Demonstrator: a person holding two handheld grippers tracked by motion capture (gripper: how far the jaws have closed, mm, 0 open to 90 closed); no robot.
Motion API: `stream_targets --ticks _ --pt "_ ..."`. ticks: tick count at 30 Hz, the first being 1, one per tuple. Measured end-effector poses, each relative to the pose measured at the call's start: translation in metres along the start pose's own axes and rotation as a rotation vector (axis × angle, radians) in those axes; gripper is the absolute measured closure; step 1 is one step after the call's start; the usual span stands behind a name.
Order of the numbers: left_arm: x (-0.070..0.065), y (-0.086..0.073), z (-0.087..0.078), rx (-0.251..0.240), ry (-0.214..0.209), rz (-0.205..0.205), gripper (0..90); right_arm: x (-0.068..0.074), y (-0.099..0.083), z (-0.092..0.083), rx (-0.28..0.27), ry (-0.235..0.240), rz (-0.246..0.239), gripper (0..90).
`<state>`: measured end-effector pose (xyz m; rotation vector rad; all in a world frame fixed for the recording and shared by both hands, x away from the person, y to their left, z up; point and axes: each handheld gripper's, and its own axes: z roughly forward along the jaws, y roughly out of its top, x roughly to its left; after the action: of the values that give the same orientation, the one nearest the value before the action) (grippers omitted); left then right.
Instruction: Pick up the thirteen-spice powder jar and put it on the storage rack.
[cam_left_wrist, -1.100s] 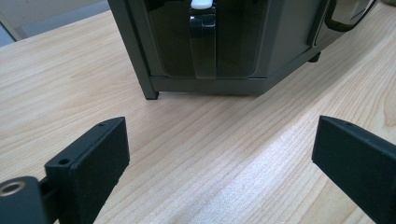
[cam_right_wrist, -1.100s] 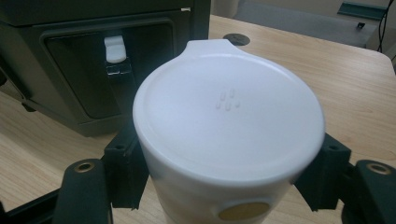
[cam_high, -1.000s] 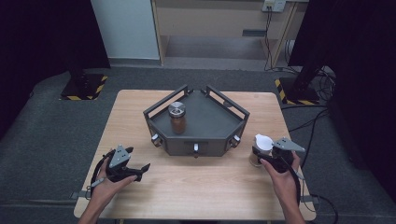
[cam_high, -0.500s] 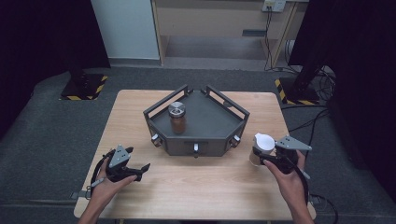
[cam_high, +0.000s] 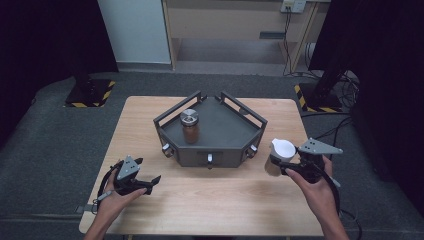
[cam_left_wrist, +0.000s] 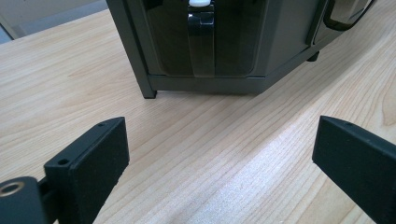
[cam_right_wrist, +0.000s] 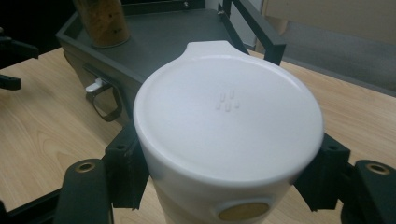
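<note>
Two grippers, one white-lidded cup (cam_right_wrist: 228, 140), one brown jar (cam_high: 190, 126), one grey tray (cam_high: 225, 135).
Cup clamped between right gripper (cam_high: 286, 165) jaws, just right of tray; left gripper (cam_left_wrist: 219, 163) spread wide, empty, front-left of tray.

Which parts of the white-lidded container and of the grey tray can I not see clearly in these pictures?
- White-lidded container, right gripper view: its base is cut off by the bottom edge.
- Its contents, high view: the white lid covers them.
- Grey metal tray, left gripper view: its top is cut off by the upper edge.
- Brown jar with metal lid, high view: label too small.
</note>
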<state>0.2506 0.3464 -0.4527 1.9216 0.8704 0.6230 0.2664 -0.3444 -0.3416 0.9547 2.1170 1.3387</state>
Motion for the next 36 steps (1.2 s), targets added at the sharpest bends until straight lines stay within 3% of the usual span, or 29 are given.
stream_targets --ticks 23,36 --pt "0.000 -0.001 0.000 -0.005 -0.003 0.001 2.6 0.000 0.042 -0.006 -0.020 0.119 -0.032 31.2" --pt "0.000 0.000 0.001 -0.004 -0.006 0.005 2.6 0.001 0.060 0.006 -0.011 0.171 -0.058 31.2"
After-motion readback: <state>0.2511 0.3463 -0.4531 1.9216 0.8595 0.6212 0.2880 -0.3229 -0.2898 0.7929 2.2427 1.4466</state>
